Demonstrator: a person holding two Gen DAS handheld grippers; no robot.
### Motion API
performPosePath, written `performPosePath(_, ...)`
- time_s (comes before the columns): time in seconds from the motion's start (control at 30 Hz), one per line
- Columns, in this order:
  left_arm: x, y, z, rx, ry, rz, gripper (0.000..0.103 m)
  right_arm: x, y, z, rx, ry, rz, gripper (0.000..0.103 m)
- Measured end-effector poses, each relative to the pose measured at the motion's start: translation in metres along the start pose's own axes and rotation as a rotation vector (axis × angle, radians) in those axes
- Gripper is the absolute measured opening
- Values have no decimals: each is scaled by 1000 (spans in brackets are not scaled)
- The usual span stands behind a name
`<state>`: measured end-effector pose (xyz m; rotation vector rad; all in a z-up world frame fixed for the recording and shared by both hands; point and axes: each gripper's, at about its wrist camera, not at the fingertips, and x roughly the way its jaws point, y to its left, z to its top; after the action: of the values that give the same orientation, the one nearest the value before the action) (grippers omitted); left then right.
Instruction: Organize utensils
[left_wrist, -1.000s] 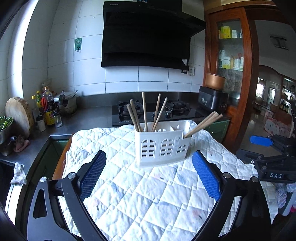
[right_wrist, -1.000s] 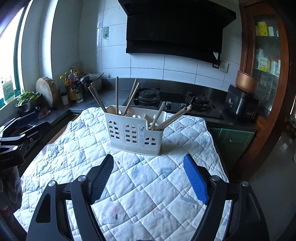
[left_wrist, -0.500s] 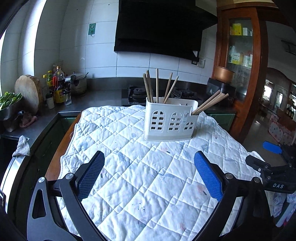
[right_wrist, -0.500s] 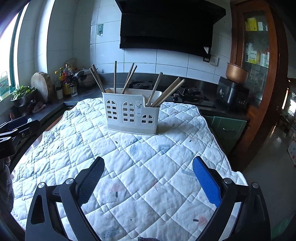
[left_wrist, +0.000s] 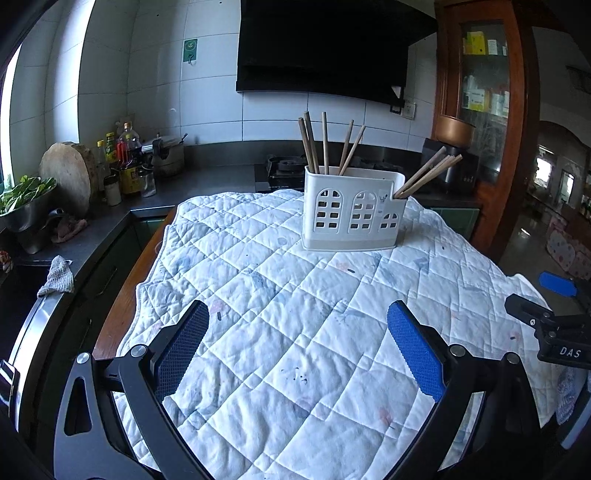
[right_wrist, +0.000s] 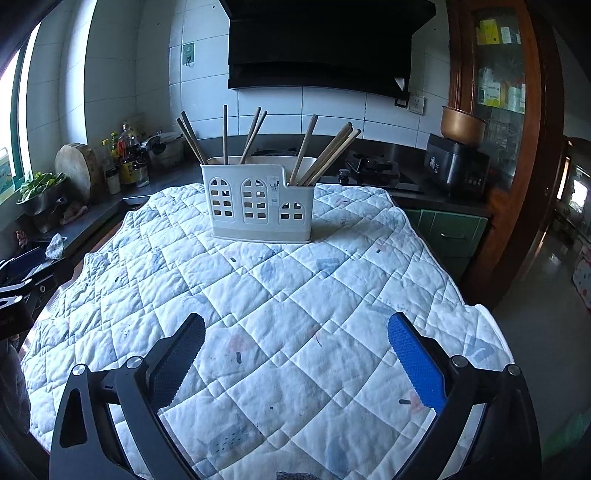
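While hand-held gripper gapes, holder well beyond.

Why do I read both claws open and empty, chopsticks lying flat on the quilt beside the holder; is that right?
Not quite. The chopsticks stand in the holder, none flat on the quilt; the right wrist view shows it. The left claw and right claw are open and empty.

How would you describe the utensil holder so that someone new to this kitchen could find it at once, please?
Look at the table covered by the white quilted cloth, in front of the stove. Towards its far end stands the white plastic utensil holder, the only object on the cloth. Arched window-shaped cut-outs pierce its front, and wooden chopsticks stick out of its top.
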<state>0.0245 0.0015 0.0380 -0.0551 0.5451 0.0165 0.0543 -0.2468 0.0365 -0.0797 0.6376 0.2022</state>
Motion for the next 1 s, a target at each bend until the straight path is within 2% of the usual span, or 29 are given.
performPosePath(1.0,0,0,-14,4,42,-8,96,1,0,-4,28,13,27,96)
